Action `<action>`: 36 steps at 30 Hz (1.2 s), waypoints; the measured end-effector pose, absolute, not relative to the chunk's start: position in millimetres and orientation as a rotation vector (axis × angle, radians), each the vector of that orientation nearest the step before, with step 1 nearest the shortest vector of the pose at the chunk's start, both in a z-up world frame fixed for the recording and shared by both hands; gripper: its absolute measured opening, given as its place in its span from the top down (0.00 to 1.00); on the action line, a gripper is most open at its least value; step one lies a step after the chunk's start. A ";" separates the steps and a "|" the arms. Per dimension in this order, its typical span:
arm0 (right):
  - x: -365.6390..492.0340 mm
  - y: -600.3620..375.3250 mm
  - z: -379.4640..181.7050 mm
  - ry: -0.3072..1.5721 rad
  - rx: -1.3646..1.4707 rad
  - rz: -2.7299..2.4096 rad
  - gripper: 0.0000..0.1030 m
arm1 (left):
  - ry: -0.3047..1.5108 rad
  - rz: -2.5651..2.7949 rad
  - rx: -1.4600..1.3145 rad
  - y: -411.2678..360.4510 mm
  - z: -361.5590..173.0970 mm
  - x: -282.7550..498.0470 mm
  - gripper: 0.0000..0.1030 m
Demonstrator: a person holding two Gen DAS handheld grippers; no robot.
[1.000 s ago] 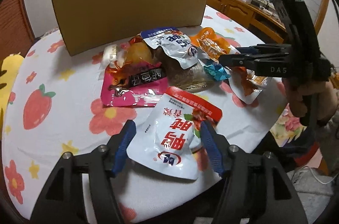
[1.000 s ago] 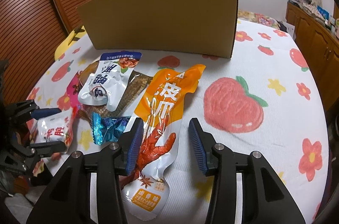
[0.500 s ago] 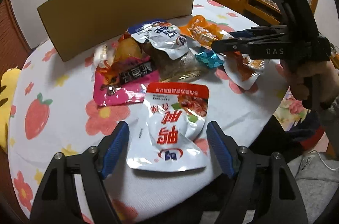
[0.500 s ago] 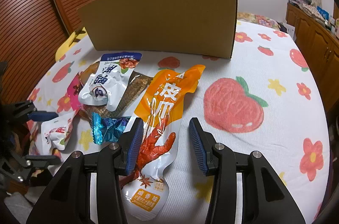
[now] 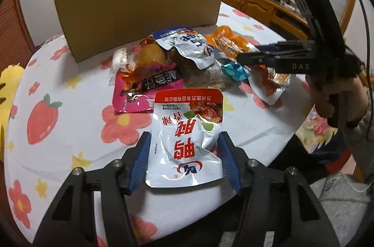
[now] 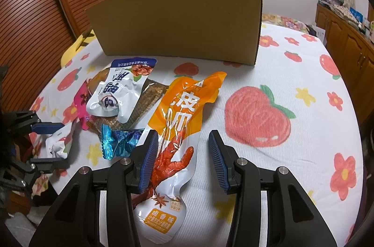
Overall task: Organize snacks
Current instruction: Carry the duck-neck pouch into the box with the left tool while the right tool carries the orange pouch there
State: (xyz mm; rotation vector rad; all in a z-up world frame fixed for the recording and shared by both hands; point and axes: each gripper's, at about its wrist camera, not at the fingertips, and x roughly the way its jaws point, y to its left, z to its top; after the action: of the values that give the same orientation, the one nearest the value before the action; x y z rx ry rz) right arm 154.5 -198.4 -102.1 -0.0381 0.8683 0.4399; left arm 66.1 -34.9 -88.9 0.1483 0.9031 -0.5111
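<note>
A pile of snack packets lies on the fruit-print tablecloth. My left gripper (image 5: 183,159) is open, its blue pads on either side of a white and red duck-snack pouch (image 5: 187,137) that lies flat near the table's front edge. My right gripper (image 6: 181,161) is open over the lower part of an orange chicken-feet packet (image 6: 180,130); its left pad is over the packet. Beside it lie a blue foil candy (image 6: 119,141), a white and blue pouch (image 6: 119,90), a brown bar (image 6: 149,102) and a pink packet (image 5: 142,88).
A tall cardboard box (image 6: 180,20) stands behind the pile, its inside hidden. The left gripper shows at the left edge of the right wrist view (image 6: 42,144). A wooden cabinet (image 6: 346,36) stands to the right, a slatted wooden door (image 6: 46,1) to the left.
My left gripper opened and drew back, then came forward again around the white and red pouch, which now lies flatter. My right gripper has hardly moved.
</note>
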 end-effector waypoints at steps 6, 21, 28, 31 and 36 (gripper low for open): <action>153.4 -198.2 -102.2 0.858 -0.038 0.443 0.62 | 0.858 -0.489 0.086 -25.3 -83.4 66.2 0.45; 137.0 -204.7 -91.4 0.809 -0.013 0.465 0.83 | 0.748 -0.451 0.007 -16.7 -53.1 74.3 0.45; 129.2 -207.0 -77.8 0.770 -0.029 0.462 0.89 | 0.725 -0.436 -0.011 -11.8 -46.2 83.7 0.45; 125.4 -206.9 -72.8 0.752 -0.036 0.461 0.90 | 0.713 -0.433 -0.017 -11.0 -43.4 86.4 0.45; 122.8 -208.9 -63.6 0.724 -0.040 0.454 0.90 | 0.680 -0.426 -0.030 -8.0 -33.5 91.5 0.45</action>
State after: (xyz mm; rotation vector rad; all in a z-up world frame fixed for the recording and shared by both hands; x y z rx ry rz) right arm 122.8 -208.9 -63.6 -0.0397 0.7239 0.4543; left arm 91.5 -8.0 -33.5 -0.0301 0.6799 -0.4256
